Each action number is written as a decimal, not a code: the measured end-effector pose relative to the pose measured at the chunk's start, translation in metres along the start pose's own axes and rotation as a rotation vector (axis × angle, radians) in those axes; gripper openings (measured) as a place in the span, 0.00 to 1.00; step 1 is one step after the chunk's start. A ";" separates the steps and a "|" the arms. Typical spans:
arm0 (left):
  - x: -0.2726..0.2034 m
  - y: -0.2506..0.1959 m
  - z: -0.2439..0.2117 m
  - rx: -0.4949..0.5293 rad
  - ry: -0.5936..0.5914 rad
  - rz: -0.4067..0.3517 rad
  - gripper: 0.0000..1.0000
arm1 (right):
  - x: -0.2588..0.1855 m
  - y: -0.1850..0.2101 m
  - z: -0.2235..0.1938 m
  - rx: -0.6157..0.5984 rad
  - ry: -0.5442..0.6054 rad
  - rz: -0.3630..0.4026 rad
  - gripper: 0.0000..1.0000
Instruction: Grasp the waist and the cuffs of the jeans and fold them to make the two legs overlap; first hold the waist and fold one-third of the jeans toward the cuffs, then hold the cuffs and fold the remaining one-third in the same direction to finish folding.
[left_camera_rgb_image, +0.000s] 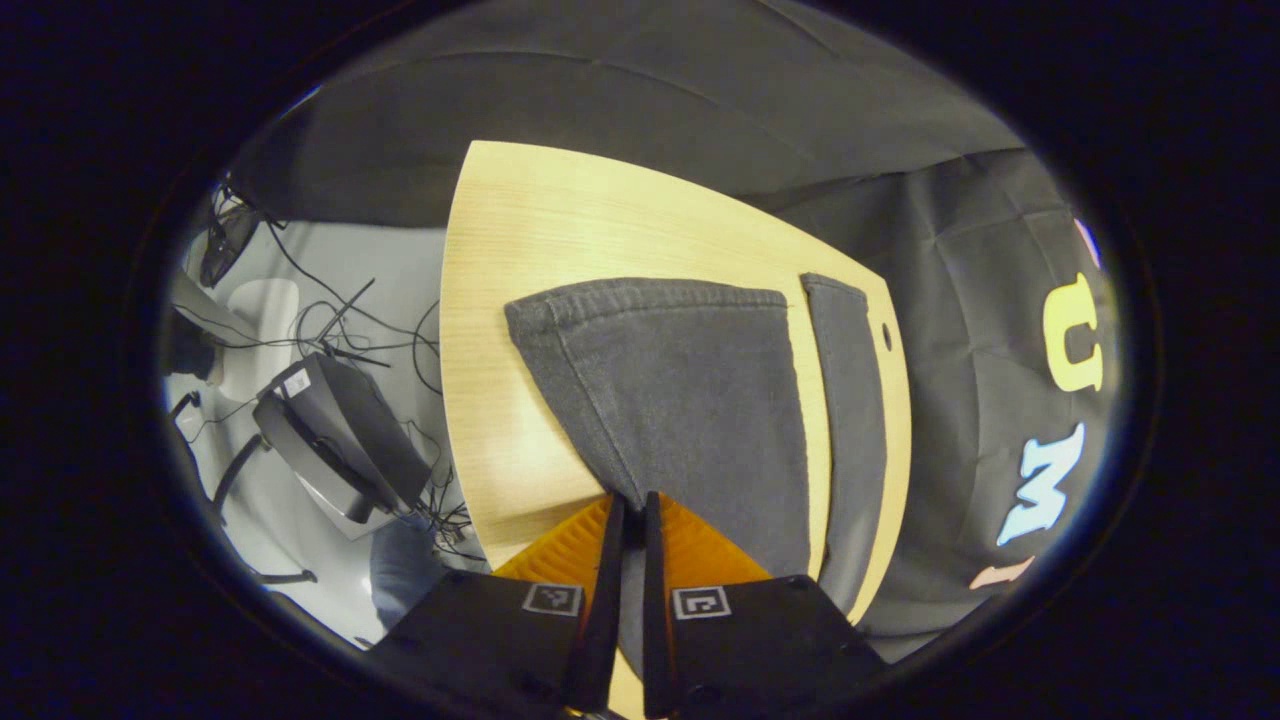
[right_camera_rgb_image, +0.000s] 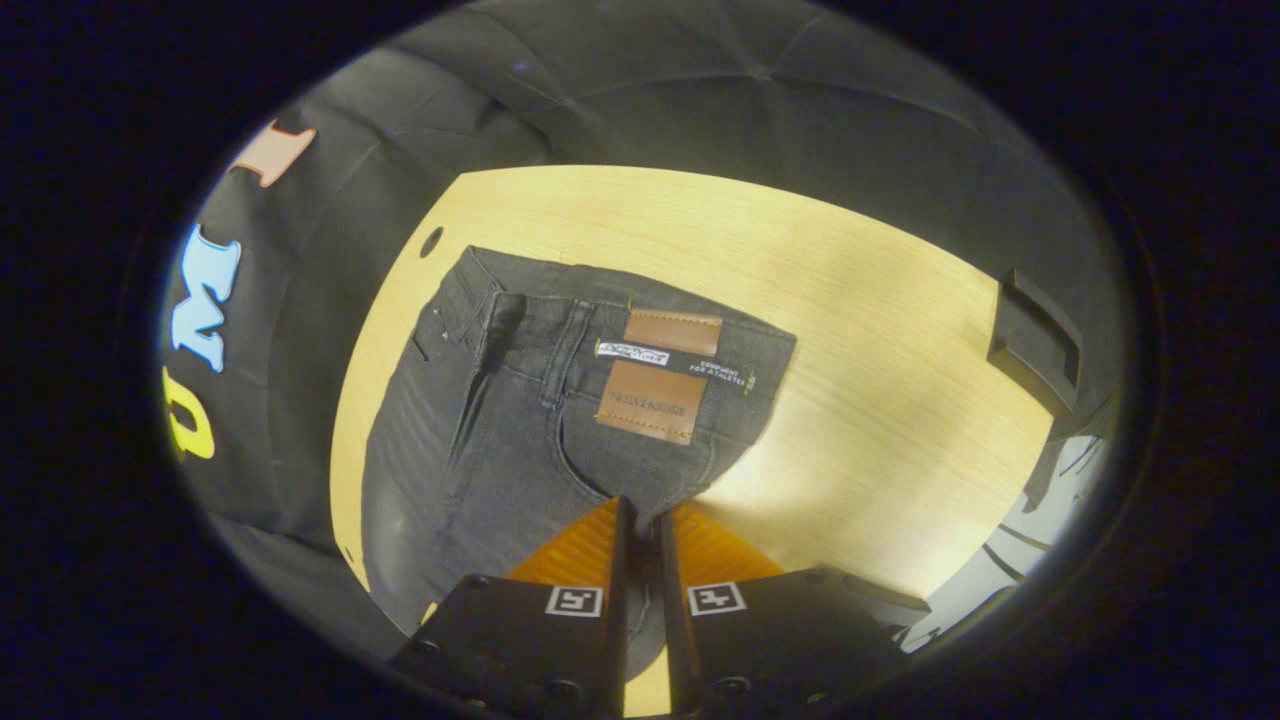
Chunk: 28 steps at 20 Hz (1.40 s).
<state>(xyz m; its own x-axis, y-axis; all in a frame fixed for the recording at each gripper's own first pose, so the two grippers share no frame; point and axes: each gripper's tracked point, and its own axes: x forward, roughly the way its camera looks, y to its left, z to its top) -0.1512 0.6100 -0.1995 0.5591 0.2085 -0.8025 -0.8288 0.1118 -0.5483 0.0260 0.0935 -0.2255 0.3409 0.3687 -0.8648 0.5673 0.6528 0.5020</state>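
Dark grey jeans lie on a light wooden table (left_camera_rgb_image: 520, 260). In the left gripper view, one jeans leg (left_camera_rgb_image: 690, 390) is lifted, its cuff hem at the far end, while the other leg (left_camera_rgb_image: 850, 400) lies flat along the table's right edge. My left gripper (left_camera_rgb_image: 632, 503) is shut on the lifted leg's near edge. In the right gripper view, the jeans' waist (right_camera_rgb_image: 600, 380) with a brown leather patch (right_camera_rgb_image: 655, 385) faces me. My right gripper (right_camera_rgb_image: 640, 515) is shut on the denim at the waist end's near edge.
Black cloth walls surround the table. A small hole (right_camera_rgb_image: 431, 241) marks the table corner near the waist. A dark box-like object (right_camera_rgb_image: 1035, 345) sits at the table's right side. On the floor left of the table lie a grey device (left_camera_rgb_image: 335, 435) and tangled cables (left_camera_rgb_image: 330, 320).
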 end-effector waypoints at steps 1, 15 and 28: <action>0.001 0.002 0.003 -0.011 -0.001 0.004 0.20 | 0.001 0.000 -0.001 0.021 0.002 0.023 0.10; -0.056 -0.062 0.014 -0.097 0.108 -0.147 0.11 | -0.068 0.041 0.021 0.035 0.172 0.321 0.02; -0.090 -0.282 0.045 0.166 0.196 -0.160 0.11 | -0.140 0.168 0.091 -0.037 0.336 0.577 0.02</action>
<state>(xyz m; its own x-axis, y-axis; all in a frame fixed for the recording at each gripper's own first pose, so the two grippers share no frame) 0.0316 0.6038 0.0381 0.6637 -0.0145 -0.7478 -0.7133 0.2886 -0.6387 0.1416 0.0913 -0.0194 0.3268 0.8478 -0.4176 0.3356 0.3090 0.8899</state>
